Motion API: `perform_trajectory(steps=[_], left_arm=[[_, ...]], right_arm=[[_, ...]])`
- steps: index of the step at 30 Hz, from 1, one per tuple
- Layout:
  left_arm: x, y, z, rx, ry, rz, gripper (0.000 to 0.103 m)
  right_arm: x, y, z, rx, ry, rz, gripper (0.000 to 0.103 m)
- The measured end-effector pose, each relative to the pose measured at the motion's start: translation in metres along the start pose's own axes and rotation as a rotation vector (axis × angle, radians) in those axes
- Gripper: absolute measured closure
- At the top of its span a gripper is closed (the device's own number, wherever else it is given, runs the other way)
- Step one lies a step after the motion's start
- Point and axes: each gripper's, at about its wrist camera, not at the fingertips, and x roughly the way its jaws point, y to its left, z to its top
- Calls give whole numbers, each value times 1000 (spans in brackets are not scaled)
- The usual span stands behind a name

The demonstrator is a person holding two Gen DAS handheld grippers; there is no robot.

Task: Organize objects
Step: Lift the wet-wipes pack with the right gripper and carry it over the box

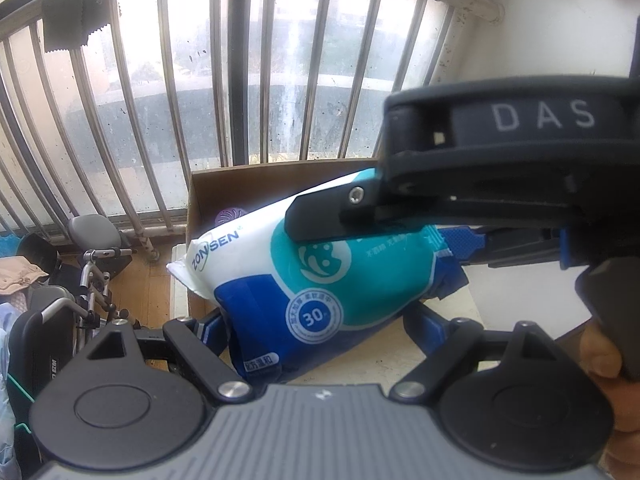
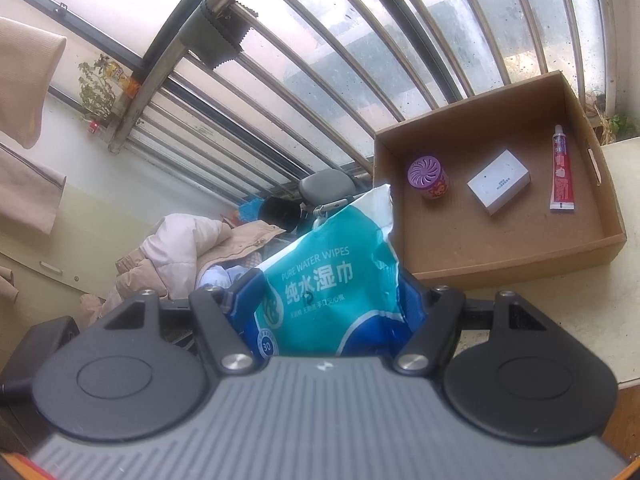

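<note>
The wet wipes pack (image 1: 276,268) is off the table, slanted in the air between both tools. In the right wrist view it fills the middle, just short of the cardboard box (image 2: 500,258), which lies at about two o'clock from it.

That box is the biggest thing in play: a shallow open tray on the pale table (image 2: 580,320), its left near part bare and wide enough, I judge, to take the pack flat.

The left gripper (image 1: 320,324) has its jaws closed against the pack's lower, dark-blue end, one blue finger on each side. The right gripper (image 2: 328,296) comes in from three o'clock in the left view and pinches the opposite end, where the film puckers under its pads (a two-handed hold, it seems).

As for handling, the pack looks soft and saggy, a film pouch of damp sheets. It should be moderately heavy for its size, glossy and likely slippery, but not fragile. The flat crimped seam at the twelve o'clock end would slide or tear, so the better hold is across the thick body near the middle, squeezed firmly enough that the contents bunch.

Inside the tray, from large to small:
- A white carton (image 2: 499,187) sits at the centre.
- A toothpaste tube (image 2: 562,172) lies at three o'clock of the carton.
- A purple air freshener (image 2: 427,178) stands upright at nine o'clock of the carton.

All three sit well apart.
</note>
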Motion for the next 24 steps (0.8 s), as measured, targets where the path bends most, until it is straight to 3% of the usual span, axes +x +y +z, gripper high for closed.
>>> perform_trajectory(steps=[16,24], left_arm=[[58,6,68,18,47,82,14],[98,-3,83,44,93,92,14]], right_arm=[[51,-37,81,64,44,72,33],[70,-77,101,107,61,86,32]])
